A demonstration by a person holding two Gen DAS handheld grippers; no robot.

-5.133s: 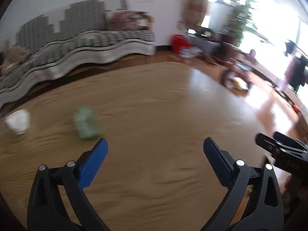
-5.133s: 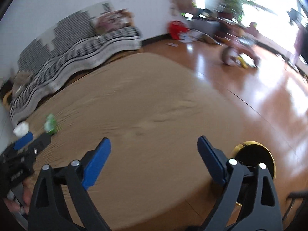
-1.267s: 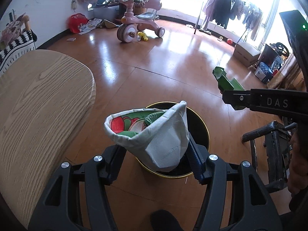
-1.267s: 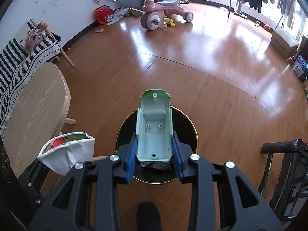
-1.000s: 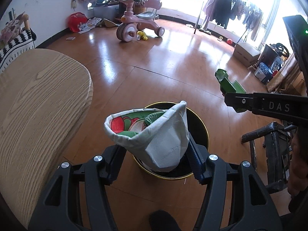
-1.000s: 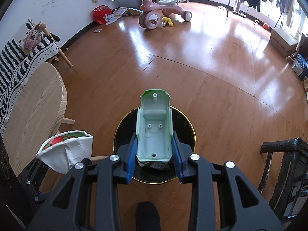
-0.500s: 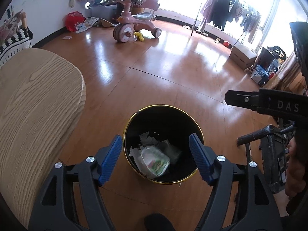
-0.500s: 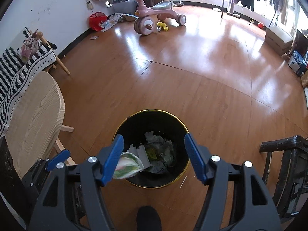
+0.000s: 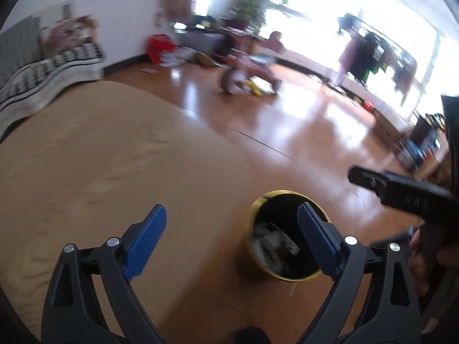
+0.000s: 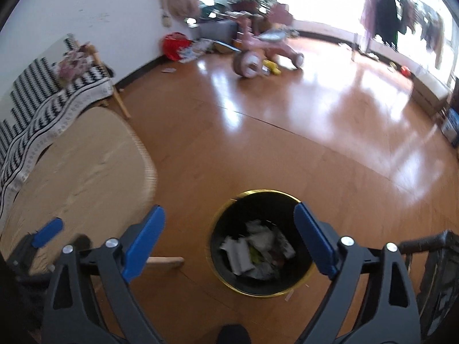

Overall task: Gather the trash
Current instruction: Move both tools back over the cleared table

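Observation:
A black trash bin with a gold rim (image 10: 259, 195) stands on the wood floor and holds several pieces of crumpled trash (image 10: 255, 250). My right gripper (image 10: 229, 239) is open and empty above the bin. My left gripper (image 9: 231, 239) is open and empty over the edge of the wooden table (image 9: 94, 166), with the bin (image 9: 259, 200) showing between its fingers to the right. The right gripper's side (image 9: 401, 192) shows at the right of the left wrist view. One blue pad of the left gripper (image 10: 47, 232) shows at the lower left of the right wrist view.
A pink tricycle (image 10: 258, 48) and a red bag (image 10: 175, 44) stand far back on the floor. A striped sofa (image 10: 43, 91) lies behind the table (image 10: 86, 166). A black chair (image 10: 433, 263) is close at the right of the bin.
Both grippers let go: the paper bag and the green plastic tray dropped into the bin. Since then both views have lifted and swung left, the left one back over the table.

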